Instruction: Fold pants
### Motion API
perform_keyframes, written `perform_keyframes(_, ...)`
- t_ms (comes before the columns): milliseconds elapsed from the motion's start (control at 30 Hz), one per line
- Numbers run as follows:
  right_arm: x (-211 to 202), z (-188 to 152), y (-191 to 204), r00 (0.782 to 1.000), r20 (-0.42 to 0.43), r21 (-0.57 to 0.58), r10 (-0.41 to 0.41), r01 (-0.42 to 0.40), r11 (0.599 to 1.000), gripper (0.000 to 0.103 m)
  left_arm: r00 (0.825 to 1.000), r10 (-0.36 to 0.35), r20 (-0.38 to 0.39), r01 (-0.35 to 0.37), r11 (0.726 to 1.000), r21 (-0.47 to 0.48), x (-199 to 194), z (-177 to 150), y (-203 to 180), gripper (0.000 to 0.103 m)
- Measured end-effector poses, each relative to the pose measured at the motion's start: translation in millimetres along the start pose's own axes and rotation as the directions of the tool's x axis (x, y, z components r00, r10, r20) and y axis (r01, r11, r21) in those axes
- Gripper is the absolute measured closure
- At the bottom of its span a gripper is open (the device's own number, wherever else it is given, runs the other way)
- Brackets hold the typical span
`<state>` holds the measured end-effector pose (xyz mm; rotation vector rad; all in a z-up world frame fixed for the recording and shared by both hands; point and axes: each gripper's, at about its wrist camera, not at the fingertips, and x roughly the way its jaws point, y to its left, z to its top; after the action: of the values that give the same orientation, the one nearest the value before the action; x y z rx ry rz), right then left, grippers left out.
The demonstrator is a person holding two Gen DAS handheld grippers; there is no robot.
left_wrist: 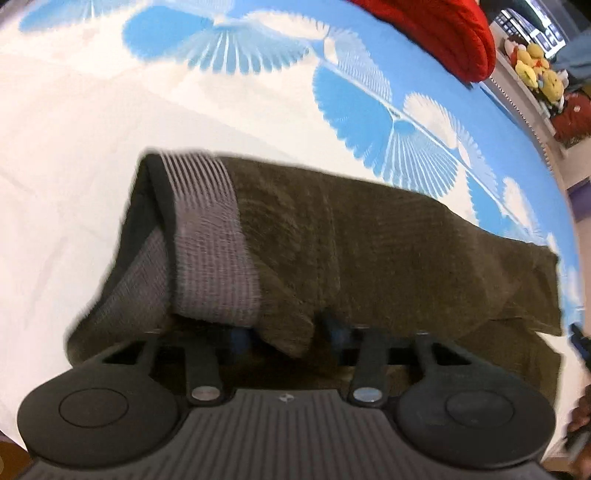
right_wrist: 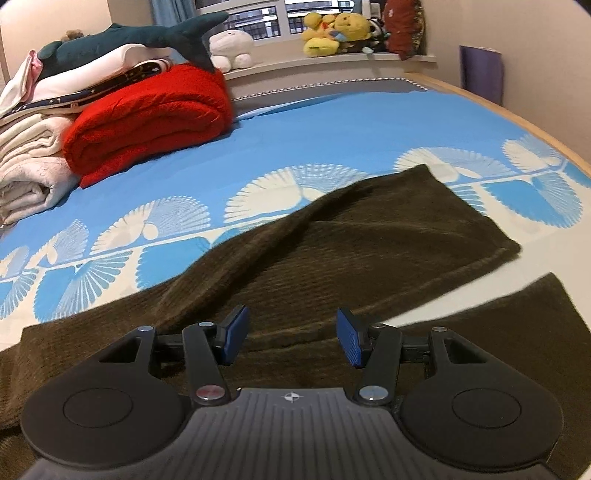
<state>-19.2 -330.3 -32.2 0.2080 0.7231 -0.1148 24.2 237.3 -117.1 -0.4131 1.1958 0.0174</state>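
Dark olive corduroy pants (right_wrist: 332,251) lie on the bed, legs stretching away to the right. In the left wrist view the waist end with its grey ribbed waistband (left_wrist: 210,240) is lifted and draped over my left gripper (left_wrist: 288,332). The cloth hides most of its blue pads, and a fold of fabric sits between them, so it looks shut on the waist. My right gripper (right_wrist: 291,336) is open, its blue pads (right_wrist: 236,332) spread just above the pants' upper part, holding nothing.
The bed sheet (right_wrist: 332,133) is blue with white fan patterns. A folded red blanket (right_wrist: 155,114) and stacked pale bedding (right_wrist: 33,147) lie at the far left. Plush toys (right_wrist: 332,33) sit on the sill. The bed's wooden edge (right_wrist: 517,110) runs along the right.
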Motion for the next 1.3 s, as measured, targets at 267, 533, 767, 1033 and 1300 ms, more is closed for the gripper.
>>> perform_keyframes(267,38,14,-1,0.999,-0.008,0.114,0.034,-0.033,0.993,0.048,0.983,0.074,0.166,-0.096,0.987,0.129,-19,1,-26,0.085)
perform_keyframes(533,74,28,-30,0.997,0.006,0.329,0.082,-0.079,0.941,0.047,0.986,0.076,0.150,-0.100,0.983,0.156,-12,6,-28,0.085)
perform_keyframes(767,118,38,-49,0.984,0.020,0.464,0.174,-0.164,0.870,0.044,0.984,0.099,0.150,-0.125,0.977,0.174,-6,4,-31,0.085)
perform_keyframes(1033,156,38,-22,0.974,0.003,0.410,0.226,-0.207,0.888,0.057,0.985,0.091,0.145,-0.113,0.983,0.146,-9,6,-29,0.085)
perform_keyframes(1300,135,42,-9,0.965,0.056,0.328,0.257,-0.261,0.908,0.101,0.984,0.091,0.156,-0.115,0.982,0.153,-17,4,-29,0.085)
